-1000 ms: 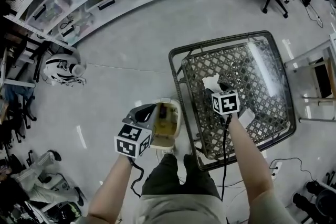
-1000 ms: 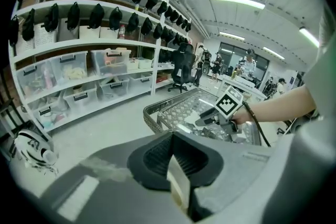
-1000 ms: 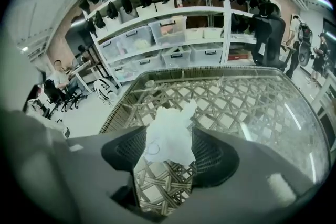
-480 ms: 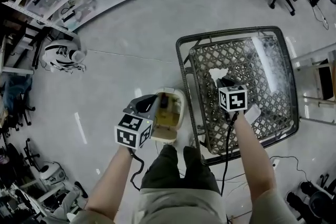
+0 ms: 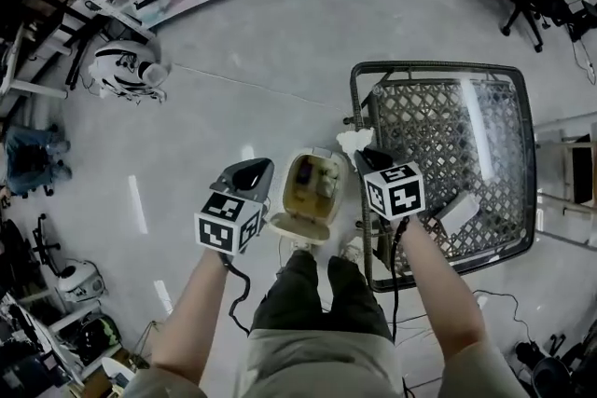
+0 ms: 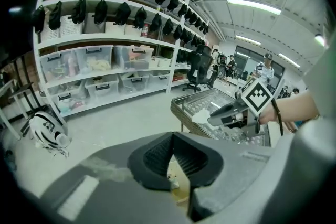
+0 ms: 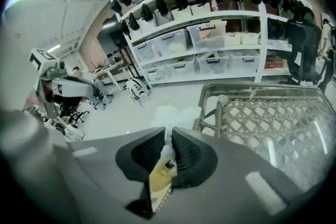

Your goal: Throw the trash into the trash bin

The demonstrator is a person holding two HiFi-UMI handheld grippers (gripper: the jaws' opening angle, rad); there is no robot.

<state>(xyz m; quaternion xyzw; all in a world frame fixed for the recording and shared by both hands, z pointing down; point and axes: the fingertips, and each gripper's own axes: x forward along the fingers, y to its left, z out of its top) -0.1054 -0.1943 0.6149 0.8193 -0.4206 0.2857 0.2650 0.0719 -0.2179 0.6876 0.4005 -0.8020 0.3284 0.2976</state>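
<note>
The right gripper (image 5: 360,150), jaws pressed on the crumpled paper (image 5: 349,140), has carried it from the basket (image 5: 438,67) to the open bin's (image 5: 288,185) edge; dropping it comes next.

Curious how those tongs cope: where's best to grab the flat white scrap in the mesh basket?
Probably its long edge, coming from above: the white scrap lies flat on the basket floor, and the walls block a sideways approach.

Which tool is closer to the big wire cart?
Right. The right tool, gripping crumpled white paper, hangs at the cart edge; the left tool sits past the trash bin, farther away.
</note>
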